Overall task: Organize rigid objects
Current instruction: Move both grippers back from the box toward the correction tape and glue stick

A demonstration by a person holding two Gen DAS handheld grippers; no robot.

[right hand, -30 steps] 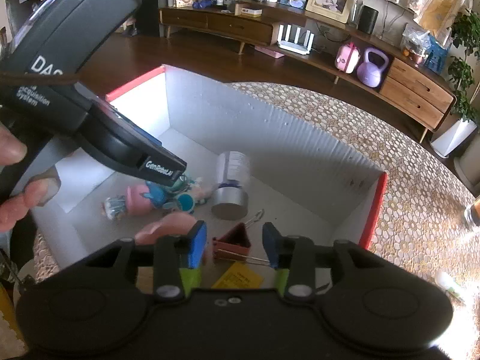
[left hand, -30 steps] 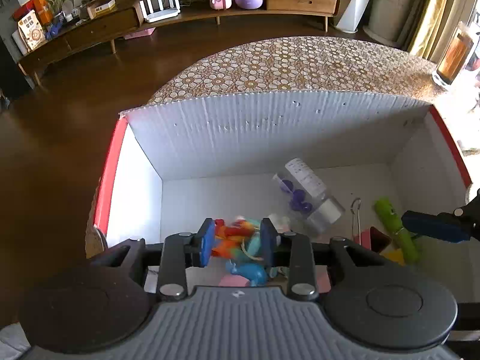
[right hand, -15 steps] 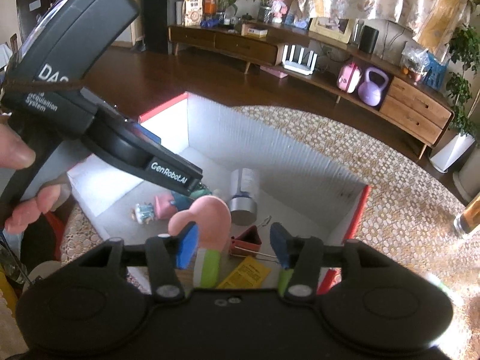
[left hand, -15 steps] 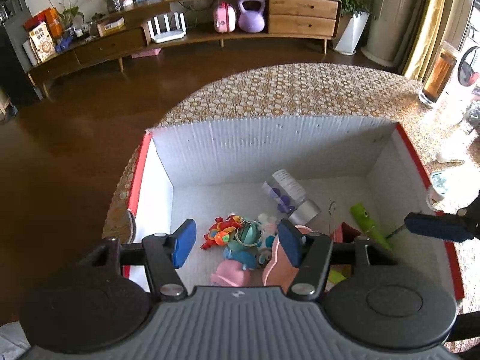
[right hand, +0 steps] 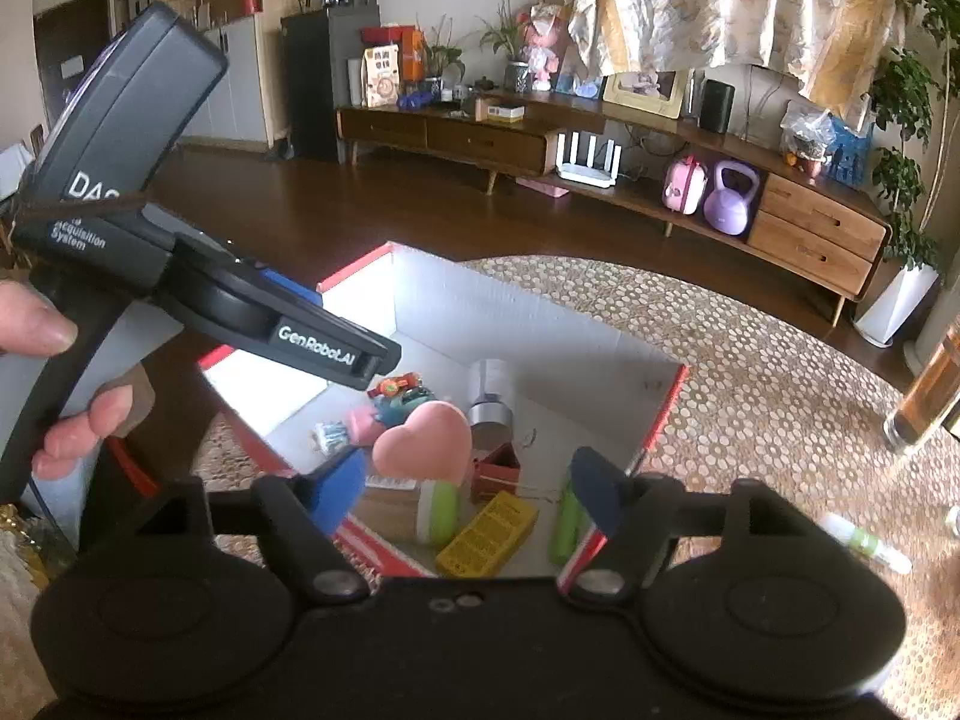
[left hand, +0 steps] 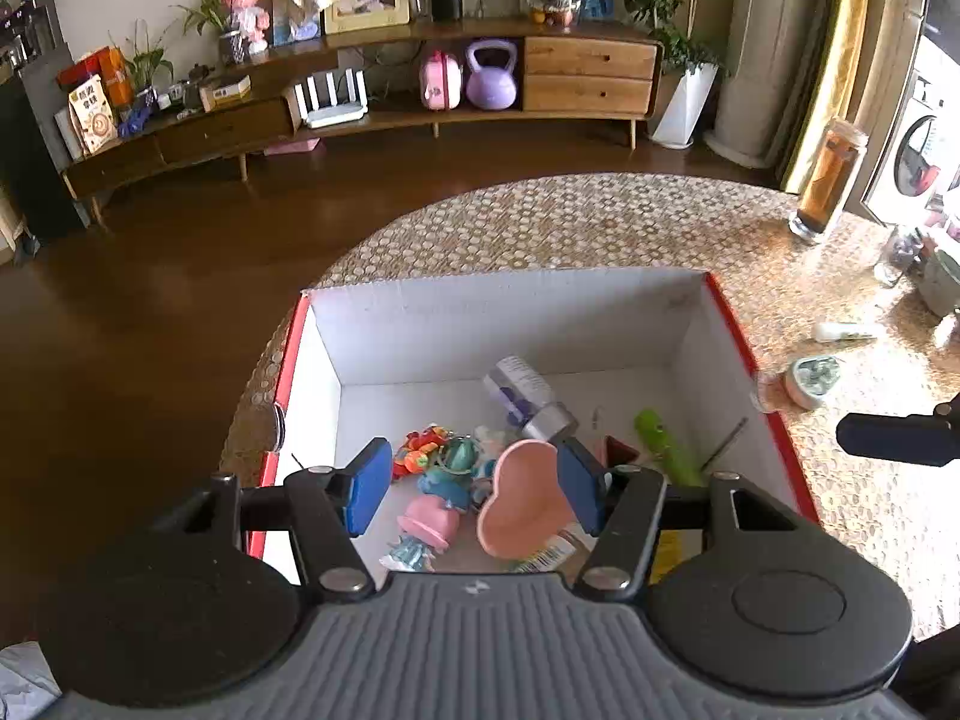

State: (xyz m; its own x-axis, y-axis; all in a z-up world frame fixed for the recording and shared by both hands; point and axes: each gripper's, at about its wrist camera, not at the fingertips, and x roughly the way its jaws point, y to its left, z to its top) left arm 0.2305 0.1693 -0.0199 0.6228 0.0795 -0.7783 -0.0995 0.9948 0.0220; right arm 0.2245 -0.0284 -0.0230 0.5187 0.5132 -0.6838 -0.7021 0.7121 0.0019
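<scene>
The round surface [left hand: 600, 222] with its honeycomb-patterned cover carries a white cardboard box [left hand: 510, 312] with red rims, and inside it lie a clear bottle [left hand: 525, 393] with a silver cap, a green tube [left hand: 666, 450], a yellow block [right hand: 486, 534] and a cluster of small toy figures [left hand: 444, 468]. A pink heart-shaped dish [left hand: 525, 498] sits in the box's near part, seemingly propped on other items. The left hand-held gripper [left hand: 474, 489] hangs above the box with jaws apart, holding nothing, while the right hand-held gripper [right hand: 468, 495] is opening its jaws, empty.
</scene>
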